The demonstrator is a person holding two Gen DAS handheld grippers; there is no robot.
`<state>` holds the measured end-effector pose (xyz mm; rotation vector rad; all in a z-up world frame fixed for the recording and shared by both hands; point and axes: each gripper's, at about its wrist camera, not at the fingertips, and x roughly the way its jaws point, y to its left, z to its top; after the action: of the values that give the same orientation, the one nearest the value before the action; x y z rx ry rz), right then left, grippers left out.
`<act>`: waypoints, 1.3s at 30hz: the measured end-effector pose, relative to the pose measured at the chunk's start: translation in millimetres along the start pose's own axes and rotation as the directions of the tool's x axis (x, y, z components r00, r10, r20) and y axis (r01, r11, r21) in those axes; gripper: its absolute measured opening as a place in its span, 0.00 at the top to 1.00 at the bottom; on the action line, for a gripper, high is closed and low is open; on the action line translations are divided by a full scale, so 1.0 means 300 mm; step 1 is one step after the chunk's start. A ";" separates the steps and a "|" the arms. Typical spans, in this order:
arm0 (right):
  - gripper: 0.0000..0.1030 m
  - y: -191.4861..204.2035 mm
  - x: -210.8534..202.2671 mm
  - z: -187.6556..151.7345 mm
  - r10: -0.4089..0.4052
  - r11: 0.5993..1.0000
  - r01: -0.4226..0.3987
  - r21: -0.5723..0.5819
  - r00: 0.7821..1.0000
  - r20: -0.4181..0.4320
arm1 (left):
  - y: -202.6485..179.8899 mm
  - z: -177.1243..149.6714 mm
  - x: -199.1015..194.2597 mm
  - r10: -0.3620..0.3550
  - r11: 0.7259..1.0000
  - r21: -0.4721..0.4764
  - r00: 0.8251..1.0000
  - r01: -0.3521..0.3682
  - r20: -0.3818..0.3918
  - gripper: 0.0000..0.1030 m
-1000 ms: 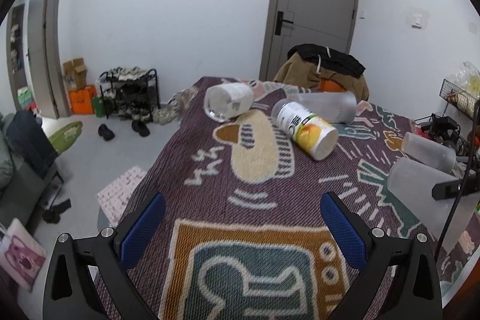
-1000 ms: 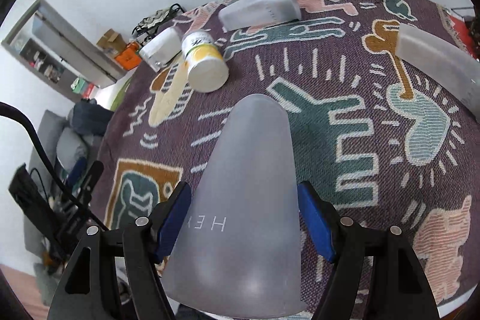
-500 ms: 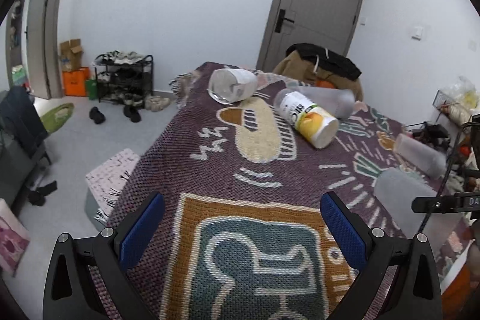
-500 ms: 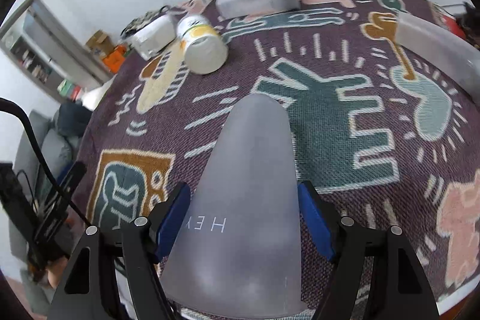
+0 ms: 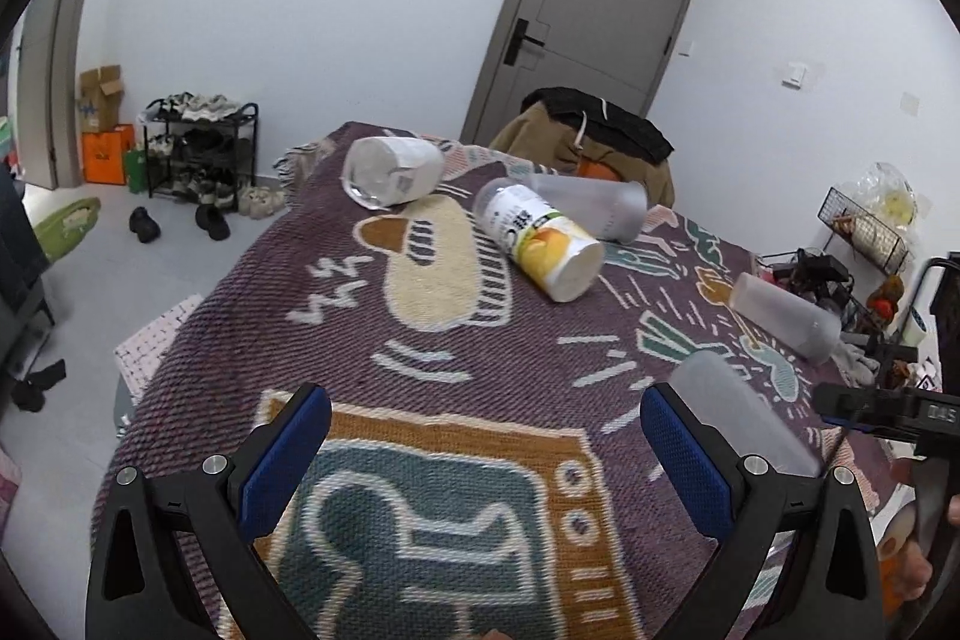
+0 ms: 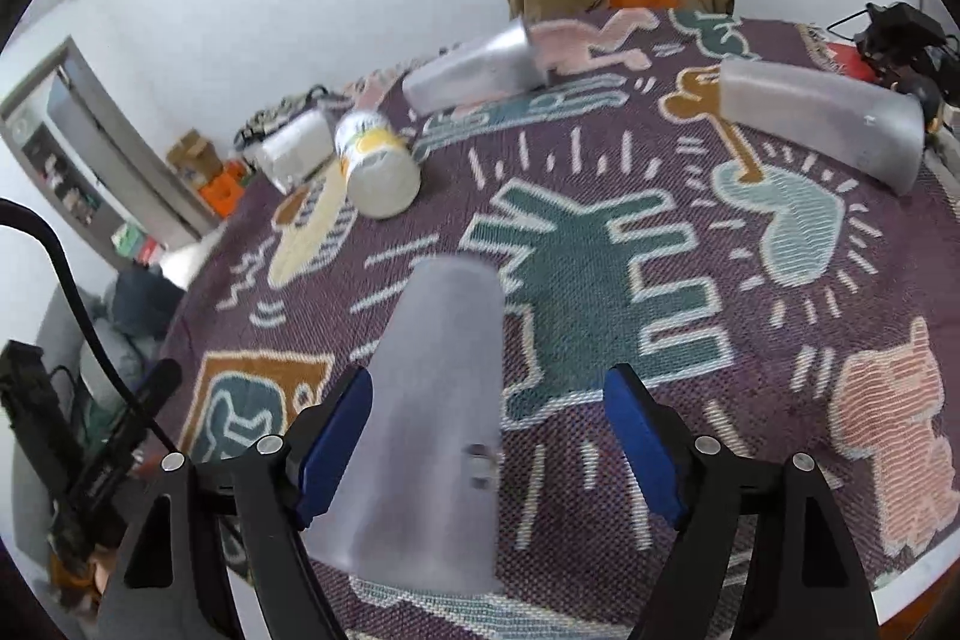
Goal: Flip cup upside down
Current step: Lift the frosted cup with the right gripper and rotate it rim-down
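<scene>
Plenty of open patterned purple woven cloth point(image 5: 336, 316) across the near and middle of the tabletop, so tongs can come in from the near edge no problem. What blocks: a frosted translucent plastic cup point(image 6: 438, 412) standing rim-down close to the near edge. Toward the far edge there's a cluster, a white-and-yellow labelled can point(image 5: 543, 241) on its side, touching a frosted tumbler point(image 5: 591, 205) lying behind it, with a clear plastic jar point(image 5: 390, 172) just beside. Another frosted cup point(image 6: 822, 121) lies by the right edge, well apart.
</scene>
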<state>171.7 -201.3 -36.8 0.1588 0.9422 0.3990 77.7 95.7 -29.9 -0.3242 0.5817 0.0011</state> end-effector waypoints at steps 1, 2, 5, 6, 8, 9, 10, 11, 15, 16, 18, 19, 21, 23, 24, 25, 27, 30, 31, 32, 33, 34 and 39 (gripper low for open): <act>0.11 -0.007 -0.017 -0.001 0.009 1.000 -0.009 0.000 1.000 0.015 | -0.010 0.007 0.003 0.000 1.000 0.003 1.000 0.000 -0.005 0.00; 0.03 -0.014 -0.035 -0.004 0.018 1.000 -0.019 0.001 0.999 0.031 | -0.021 0.015 0.005 0.003 1.000 0.008 1.000 -0.003 -0.010 0.00; 0.00 -0.026 -0.081 -0.025 0.027 0.999 -0.026 -0.019 0.998 0.065 | -0.054 0.043 0.016 0.019 1.000 0.024 0.999 -0.018 -0.034 0.00; 0.00 -0.032 -0.089 -0.033 0.035 0.999 -0.034 -0.023 0.997 0.061 | -0.067 0.053 0.018 0.015 1.000 0.026 0.999 -0.014 -0.043 0.00; 0.00 -0.049 -0.103 -0.051 0.058 0.998 -0.057 -0.015 0.997 0.048 | -0.089 0.068 0.021 0.008 0.999 0.033 0.998 -0.007 -0.056 0.00; 0.00 -0.057 -0.109 -0.060 0.065 0.998 -0.065 -0.011 0.997 0.045 | -0.103 0.075 0.022 0.005 0.999 0.043 0.998 -0.002 -0.062 0.00; 0.00 -0.066 -0.115 -0.068 0.072 0.997 -0.072 -0.008 0.996 0.045 | -0.125 0.083 0.022 -0.001 0.998 0.059 0.998 0.005 -0.068 0.00; 0.00 -0.075 -0.123 -0.076 0.079 0.997 -0.079 -0.003 0.996 0.047 | -0.142 0.087 0.023 -0.002 0.997 0.072 0.997 0.008 -0.074 0.00; 0.00 -0.132 -0.182 -0.119 0.092 0.995 -0.095 0.022 0.991 0.092 | -0.221 0.101 0.044 0.006 0.990 0.138 0.994 0.009 -0.109 0.00; 0.00 -0.146 -0.197 -0.124 0.085 0.996 -0.088 0.025 0.990 0.109 | -0.237 0.102 0.052 0.019 0.988 0.151 0.993 -0.001 -0.115 0.00; 0.00 -0.177 -0.226 -0.134 0.062 0.997 -0.067 0.031 0.988 0.140 | -0.266 0.106 0.069 0.017 0.986 0.168 0.990 0.007 -0.138 0.00; 0.00 -0.189 -0.233 -0.137 0.054 0.998 -0.060 0.034 0.988 0.145 | -0.280 0.108 0.079 0.003 0.985 0.171 0.988 0.024 -0.152 0.00; 0.00 -0.212 -0.242 -0.145 0.031 0.999 -0.037 0.038 0.989 0.144 | -0.308 0.114 0.094 -0.018 0.983 0.178 0.984 0.050 -0.176 0.00; 0.00 -0.226 -0.244 -0.156 0.006 0.999 -0.011 0.039 0.989 0.145 | -0.336 0.121 0.110 -0.030 0.979 0.192 0.980 0.069 -0.197 0.00; 0.00 -0.238 -0.244 -0.163 -0.004 0.999 -0.002 0.037 0.989 0.151 | -0.345 0.125 0.119 -0.033 0.978 0.196 0.978 0.074 -0.208 0.00; 0.00 -0.247 -0.243 -0.167 -0.009 0.999 0.003 0.038 0.988 0.155 | -0.353 0.128 0.128 -0.033 0.978 0.196 0.975 0.077 -0.218 0.00; 0.00 -0.276 -0.240 -0.175 -0.016 0.999 0.007 0.053 0.987 0.163 | -0.366 0.137 0.146 -0.042 0.977 0.193 0.970 0.090 -0.239 0.01; 0.00 -0.319 -0.239 -0.184 -0.020 0.997 0.007 0.076 0.984 0.177 | -0.395 0.149 0.183 -0.048 0.974 0.198 0.957 0.107 -0.285 0.04; 0.00 -0.329 -0.241 -0.185 -0.027 0.997 0.013 0.081 0.983 0.183 | -0.406 0.152 0.196 -0.047 0.974 0.199 0.953 0.110 -0.300 0.05; 0.00 -0.343 -0.247 -0.187 -0.040 0.996 0.023 0.089 0.980 0.196 | -0.414 0.154 0.206 -0.048 0.973 0.200 0.949 0.115 -0.313 0.06; 0.00 -0.353 -0.252 -0.189 -0.048 0.995 0.029 0.095 0.977 0.206 | -0.422 0.158 0.216 -0.050 0.972 0.199 0.944 0.121 -0.327 0.06; 0.00 -0.363 -0.254 -0.188 -0.052 0.994 0.031 0.103 0.976 0.213 | -0.434 0.162 0.230 -0.053 0.972 0.199 0.937 0.128 -0.345 0.06; 0.00 -0.419 -0.252 -0.181 -0.061 0.989 0.029 0.143 0.972 0.227 | -0.485 0.168 0.303 -0.047 0.969 0.200 0.903 0.144 -0.426 0.09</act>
<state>121.2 -348.8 -49.5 0.3040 0.7424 0.2658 194.3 -35.4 4.3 -0.1267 0.9846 -0.2352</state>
